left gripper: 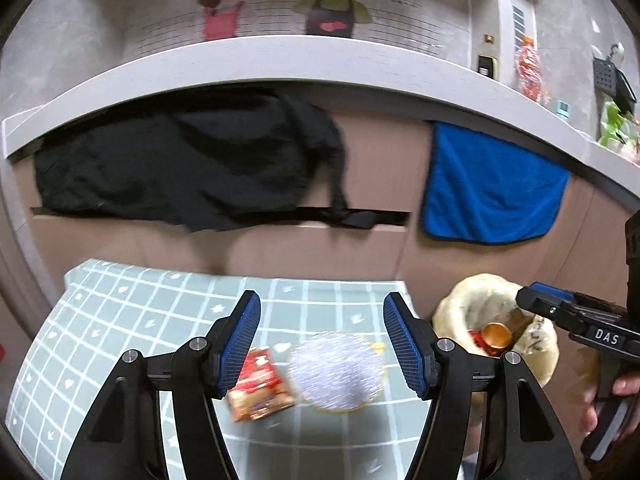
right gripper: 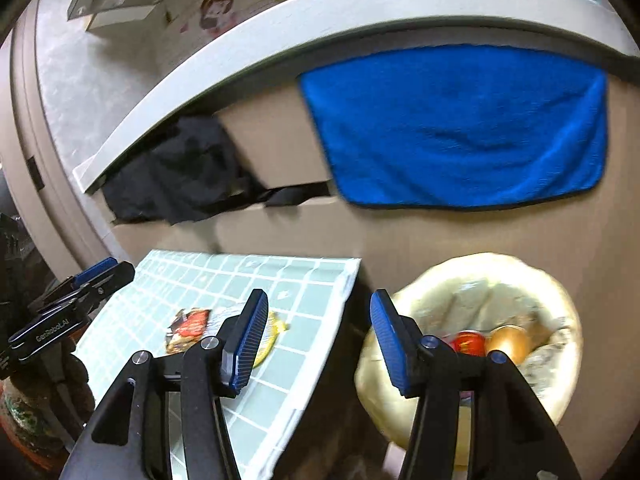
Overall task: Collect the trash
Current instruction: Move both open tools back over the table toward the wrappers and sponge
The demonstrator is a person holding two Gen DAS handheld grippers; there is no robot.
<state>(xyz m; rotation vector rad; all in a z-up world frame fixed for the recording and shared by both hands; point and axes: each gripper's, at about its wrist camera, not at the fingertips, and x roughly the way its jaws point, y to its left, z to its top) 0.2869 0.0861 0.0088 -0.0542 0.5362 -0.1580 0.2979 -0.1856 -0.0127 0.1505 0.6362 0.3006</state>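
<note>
A red snack wrapper [left gripper: 260,386] and a round foil lid [left gripper: 336,372] lie on the green checked table [left gripper: 120,320]. My left gripper [left gripper: 322,346] is open and empty, hovering above them. My right gripper [right gripper: 318,340] is open and empty, between the table's right edge and the trash bin [right gripper: 472,280]. The bin has a pale bag liner and holds a red can [right gripper: 468,342] and a brown item [right gripper: 510,340]. The wrapper [right gripper: 188,328] and lid [right gripper: 272,332] also show in the right wrist view. The right gripper [left gripper: 536,300] shows over the bin [left gripper: 480,292] in the left wrist view.
Brown cabinet drawers [left gripper: 380,240] stand behind the table under a white counter edge [left gripper: 280,60]. A black cloth [left gripper: 180,160] and a blue towel [left gripper: 492,184] hang from them. The left gripper [right gripper: 80,292] shows at the left of the right wrist view.
</note>
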